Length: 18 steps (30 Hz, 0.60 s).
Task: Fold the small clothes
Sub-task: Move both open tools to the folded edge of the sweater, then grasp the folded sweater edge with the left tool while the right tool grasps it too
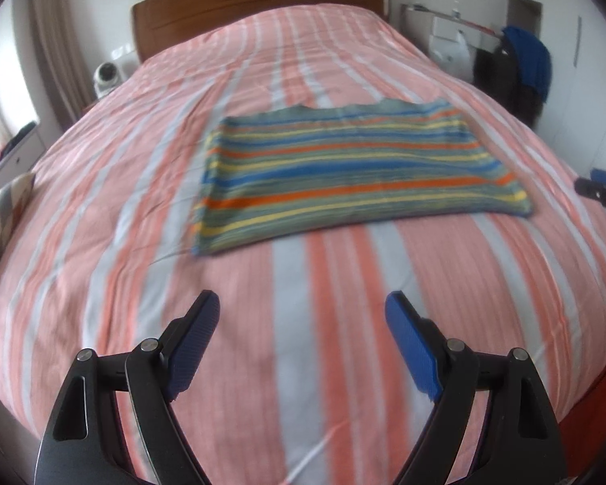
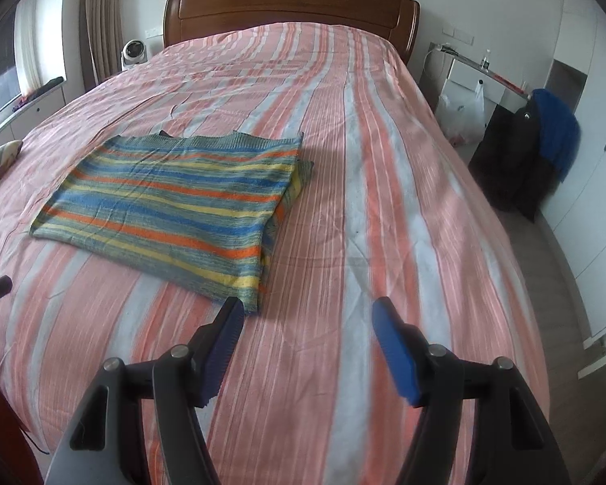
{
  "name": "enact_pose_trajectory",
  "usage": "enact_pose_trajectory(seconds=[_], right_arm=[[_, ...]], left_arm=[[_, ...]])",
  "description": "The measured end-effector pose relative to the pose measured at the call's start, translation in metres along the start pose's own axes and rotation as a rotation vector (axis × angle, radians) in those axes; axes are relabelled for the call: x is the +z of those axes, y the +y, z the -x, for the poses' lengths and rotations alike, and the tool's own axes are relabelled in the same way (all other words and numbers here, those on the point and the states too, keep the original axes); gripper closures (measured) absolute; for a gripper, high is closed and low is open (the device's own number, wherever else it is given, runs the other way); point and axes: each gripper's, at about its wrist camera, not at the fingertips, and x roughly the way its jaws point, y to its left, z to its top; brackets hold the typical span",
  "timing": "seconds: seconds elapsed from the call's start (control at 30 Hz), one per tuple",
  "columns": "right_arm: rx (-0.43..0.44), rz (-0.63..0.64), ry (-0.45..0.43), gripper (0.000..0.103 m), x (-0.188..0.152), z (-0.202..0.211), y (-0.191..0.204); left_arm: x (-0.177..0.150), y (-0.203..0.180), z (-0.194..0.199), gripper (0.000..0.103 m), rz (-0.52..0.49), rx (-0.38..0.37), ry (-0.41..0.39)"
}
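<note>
Left wrist view: the left tongs (image 1: pixel 303 315) stand wide apart, blue pads holding nothing and touching nothing, above the striped bedspread (image 1: pixel 343 323). The folded striped knit garment (image 1: pixel 355 169) lies flat at 12 o'clock from the tongs, well apart from them, its long near edge running across the view. Bare bedspread lies between tongs and garment, and more toward the wooden headboard (image 1: pixel 258 4). The right tongs show at 3 o'clock at the frame edge.

Right wrist view: the right tongs (image 2: pixel 307 319) are spread wide and empty over the bedspread (image 2: pixel 384 242). The garment (image 2: pixel 173 202) lies at 10 o'clock, its near right corner just beside the left fingertip; whether they touch I cannot tell. A lower layer juts out along its right edge. Open bedspread runs at 12 to 2 o'clock to the bed's right edge.
</note>
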Motion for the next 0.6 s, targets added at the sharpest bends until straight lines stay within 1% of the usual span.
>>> enact_pose_trajectory(seconds=[0.1,0.17,0.2,0.27,0.3,0.37,0.4,0.43,0.47,0.5,0.53,0.57,0.6], right_arm=[[0.019,-0.014,-0.001,0.037,0.0,-0.003,-0.003],[0.072,-0.048,-0.011,0.037,0.002,-0.009,-0.01],[0.136,-0.082,-0.02,0.037,0.003,-0.014,-0.018],[0.226,-0.133,-0.022,0.037,0.007,-0.026,-0.031],[0.279,-0.176,-0.02,0.037,0.012,-0.037,-0.043],[0.361,-0.23,-0.013,0.037,0.019,-0.054,-0.059],[0.408,-0.253,-0.004,0.037,0.024,-0.065,-0.067],[0.459,-0.269,0.01,0.037,0.031,-0.078,-0.074],[0.501,-0.277,0.028,0.037,0.037,-0.089,-0.078],[0.56,-0.29,0.065,0.037,0.046,-0.106,-0.082],[0.587,-0.301,0.091,0.037,0.051,-0.119,-0.083],[0.612,-0.317,0.118,0.037,0.058,-0.133,-0.085],[0.639,-0.339,0.149,0.037,0.067,-0.153,-0.086]], left_arm=[[0.01,-0.03,-0.008,0.017,-0.055,-0.04,-0.006],[0.018,-0.058,-0.017,0.017,-0.106,-0.079,-0.018],[0.023,-0.076,-0.024,0.017,-0.139,-0.11,-0.022],[0.033,-0.115,-0.042,0.018,-0.212,-0.178,-0.027],[0.037,-0.131,-0.049,0.018,-0.238,-0.198,-0.028],[0.046,-0.169,-0.07,0.018,-0.307,-0.248,-0.02],[0.049,-0.182,-0.078,0.018,-0.336,-0.261,-0.016],[0.051,-0.196,-0.087,0.018,-0.372,-0.263,-0.012],[0.053,-0.209,-0.095,0.018,-0.409,-0.241,-0.015],[0.057,-0.218,-0.103,0.018,-0.429,-0.209,-0.022],[0.062,-0.221,-0.109,0.024,-0.415,-0.205,-0.026],[0.067,-0.22,-0.112,0.045,-0.385,-0.22,-0.021],[0.073,-0.215,-0.115,0.064,-0.331,-0.242,-0.006]])
